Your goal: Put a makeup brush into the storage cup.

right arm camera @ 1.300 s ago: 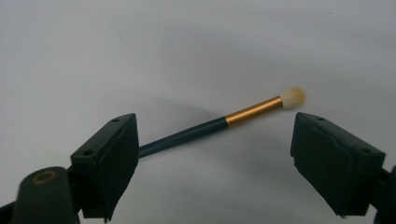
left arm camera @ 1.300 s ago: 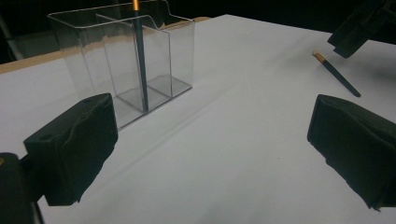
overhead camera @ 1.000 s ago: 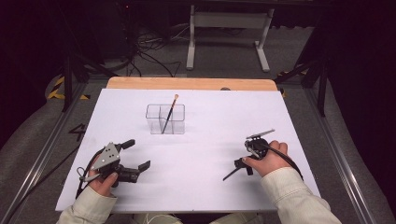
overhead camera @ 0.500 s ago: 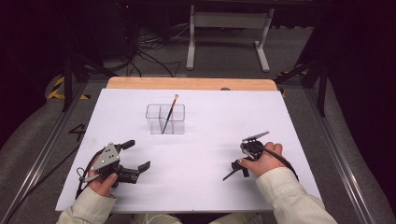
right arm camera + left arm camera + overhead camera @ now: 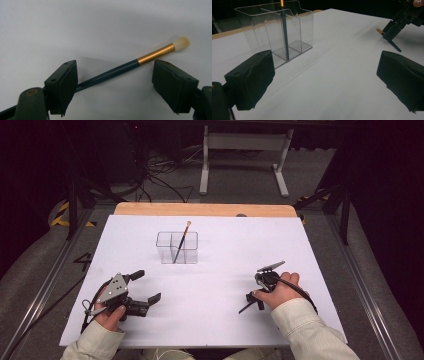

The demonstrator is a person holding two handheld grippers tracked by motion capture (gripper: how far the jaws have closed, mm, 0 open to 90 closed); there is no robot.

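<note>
On the white mat (image 5: 300, 245): clear holder (image 5: 177, 247) with one brush (image 5: 181, 241) upright, unmoved. Second brush (image 5: 130, 63) lies flat between your right gripper's (image 5: 113, 82) spread jaws, which have tipped down over it. Your left gripper (image 5: 145, 287) stays put, jaws wide, empty.

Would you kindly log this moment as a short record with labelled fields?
surface: white table top
organizer: clear two-compartment holder, upright, toward the far side
brush in holder: dark handle, gold band, leaning in a compartment
brush on table: lies flat, pale bristles, between the right gripper's jaws, not clamped
left gripper: open, holds nothing, near the table's left front
right gripper: open, straddling the loose brush
hands: left hand; right hand
</note>
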